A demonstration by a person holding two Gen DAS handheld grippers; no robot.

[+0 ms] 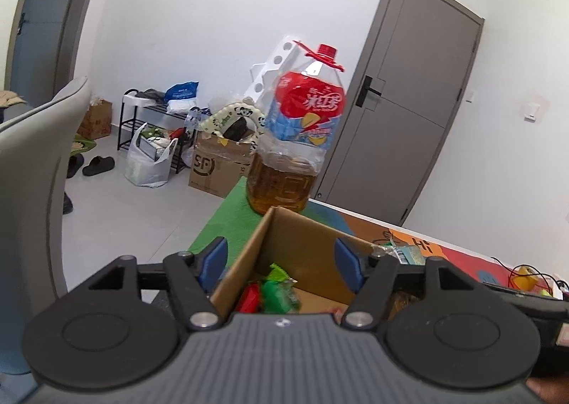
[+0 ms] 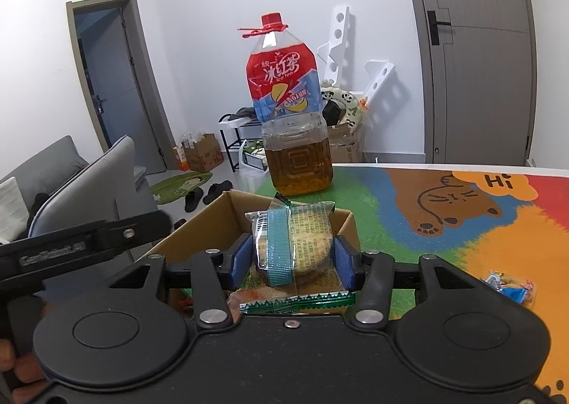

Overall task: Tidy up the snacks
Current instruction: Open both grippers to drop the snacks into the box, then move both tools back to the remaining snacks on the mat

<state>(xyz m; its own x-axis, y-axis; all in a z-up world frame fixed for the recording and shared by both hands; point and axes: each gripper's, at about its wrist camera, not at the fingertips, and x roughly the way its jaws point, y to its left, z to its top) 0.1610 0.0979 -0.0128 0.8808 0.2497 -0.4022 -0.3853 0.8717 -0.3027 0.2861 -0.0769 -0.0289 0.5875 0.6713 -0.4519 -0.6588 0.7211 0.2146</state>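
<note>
Presently a biscuit packet is held between the blue pads of the right tongs, which are clamped on its two sides, and it is carried just above the open cardboard box on the worktop. The left tongs are seen standing apart with nothing between them, poised over the same box, inside which red and green wrapped snacks are already lying. A large iced-tea bottle is stood just beyond the box, and another small wrapped snack is left on the colourful mat to the right. The packet is judged to be light and its film slippery — the round biscuits inside are stiff but brittle, so they would likely be cracked by a hard squeeze. The hold is best taken across the stack's flat sides, as it is now, rather than on the crimped end seals, which would be expected to slide or tear. From this position, the packet could probably be released into the box — a low release is advised so that the biscuits are not broken.
</note>
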